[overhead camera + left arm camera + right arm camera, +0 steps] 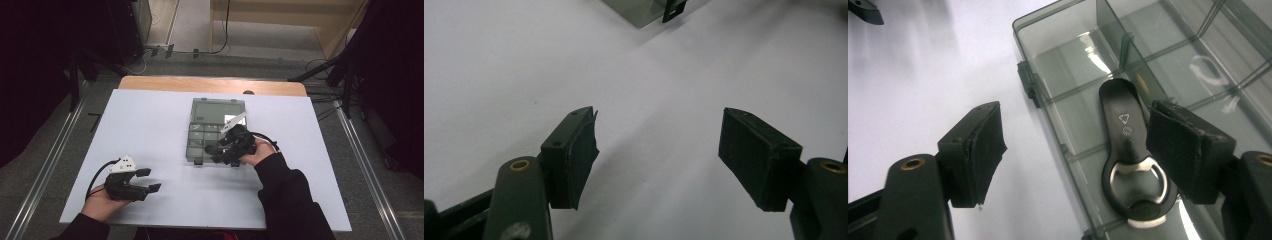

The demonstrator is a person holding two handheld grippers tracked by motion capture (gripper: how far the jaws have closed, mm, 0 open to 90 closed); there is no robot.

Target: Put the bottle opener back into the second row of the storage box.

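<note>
My left gripper [147,180] rests low on the white table [150,125] near its front left, jaws spread wide with nothing between them; in the left gripper view the two black pads [574,155] stand well apart over bare white surface. My left hand [100,202] cups it from behind, forearm coming in from the bottom edge, and a white plate sits on top of the tool.

My right gripper [216,152] is over the near right corner of the grey compartment box [200,115], my right hand [260,150] wrapped around its body, dark sleeve running back toward me. Its jaws are also wide. In the right gripper view one pad [975,150] hangs over the table outside the box wall, the other over the box. Just beside that second pad a black bottle opener [1130,160] with a metal ring lies flat in a near compartment along the box's edge, its lower end partly covered by the pad. I cannot tell whether the pad touches it.

From above, my right gripper hides that part of the box, so the opener is not visible there. The box is clear plastic, its dividers hard to count through glare. Beyond the table lie grey floor, cables and dark stands.
</note>
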